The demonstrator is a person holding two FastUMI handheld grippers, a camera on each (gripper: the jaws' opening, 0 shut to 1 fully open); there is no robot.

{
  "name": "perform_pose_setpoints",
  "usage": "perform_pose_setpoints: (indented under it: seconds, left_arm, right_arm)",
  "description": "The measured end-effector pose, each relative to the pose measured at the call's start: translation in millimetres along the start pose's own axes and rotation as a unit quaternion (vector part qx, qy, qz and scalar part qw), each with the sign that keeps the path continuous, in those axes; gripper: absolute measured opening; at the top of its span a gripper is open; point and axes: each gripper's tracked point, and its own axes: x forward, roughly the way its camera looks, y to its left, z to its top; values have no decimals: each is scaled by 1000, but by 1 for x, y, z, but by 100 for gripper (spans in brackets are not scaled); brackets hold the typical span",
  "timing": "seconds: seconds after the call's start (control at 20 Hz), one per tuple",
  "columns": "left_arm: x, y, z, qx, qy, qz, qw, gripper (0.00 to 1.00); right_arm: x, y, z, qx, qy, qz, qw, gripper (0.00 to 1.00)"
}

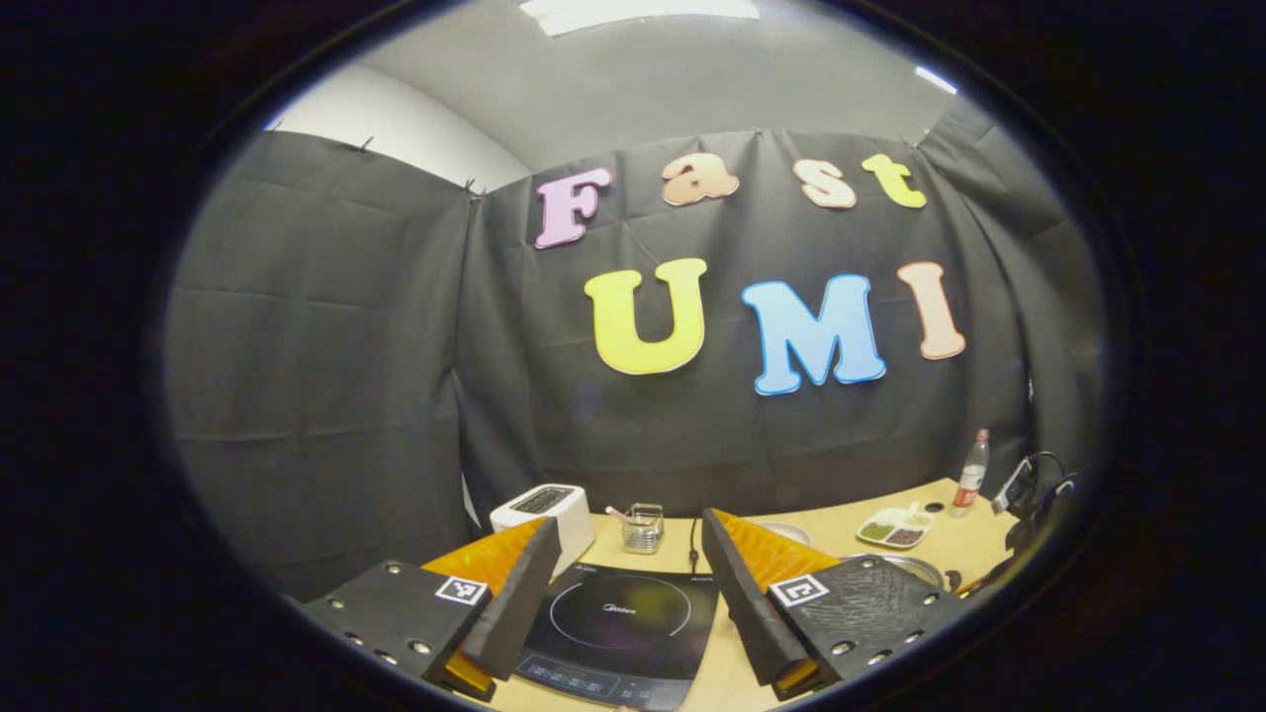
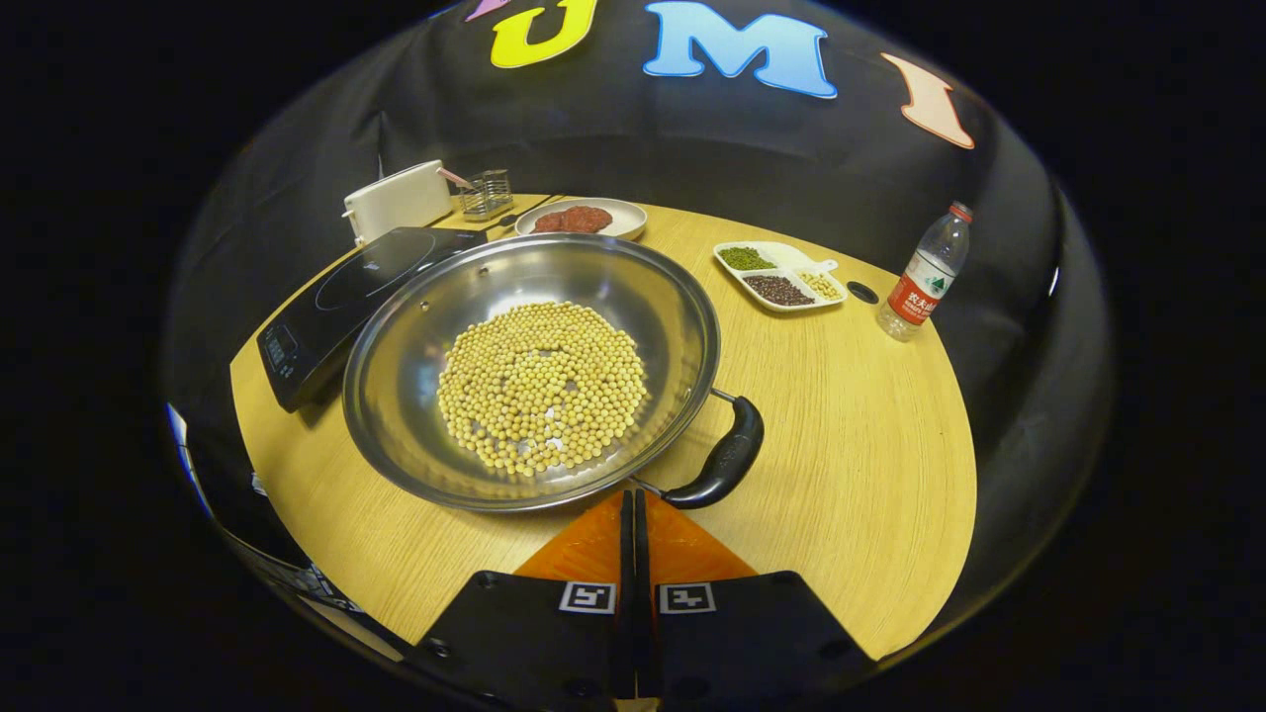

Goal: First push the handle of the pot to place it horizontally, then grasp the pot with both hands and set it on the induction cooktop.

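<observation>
Pot (image 2: 534,371) of soybeans sits on the tabletop (image 2: 841,415) just right of the induction cooktop (image 2: 346,297). Your right gripper (image 2: 633,504), fingers pressed together, is just beside the handle (image 2: 727,455): nudge it sideways with the tips, slowly. Keep the left gripper (image 1: 623,593), fingers apart, above the cooktop.

- A light wooden table (image 2: 841,425) with a curved front edge carries everything.
- A wide, shallow stainless-steel pot (image 2: 415,336) with a black handle (image 2: 727,460) rests on the table, filled with pale round beans.
- A flat black induction cooktop (image 2: 336,297) lies just beside the pot, on its left in the right gripper view.
- A white box-shaped toaster (image 2: 398,201) stands at the far edge behind the cooktop.
- A small wire-mesh holder (image 2: 487,193) stands next to the toaster.
- A round pale plate (image 2: 625,225) of reddish-brown food lies behind the pot.
- A white divided dish (image 2: 781,277) holds green, dark and pale grains.
- A clear plastic bottle (image 2: 925,272) with a red label stands upright near the dish.
</observation>
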Motion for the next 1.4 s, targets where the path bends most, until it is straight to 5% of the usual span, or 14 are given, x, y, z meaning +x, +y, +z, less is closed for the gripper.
perform_pose_setpoints:
  seconds: [0.4,0.7,0.75,0.95,1.4]
  left_arm:
    - [16,-25,-40,20,29,-28,999,88]
    - [36,-56,-77,22,59,-83,995,85]
    - [40,-63,-82,21,64,-92,993,85]
    - [58,-88,-104,25,83,-130,988,88]
    - [100,-133,-180,9,168,-181,969,86]
  right_arm:
    - [-1,-23,10,40,-11,-34,999,2]
    - [-42,-41,58,93,-128,-66,985,2]
    - [-47,-43,65,102,-145,-69,982,9]
    - [-57,-45,83,120,-186,-83,972,96]
    - [-38,-45,82,116,-172,-92,974,96]
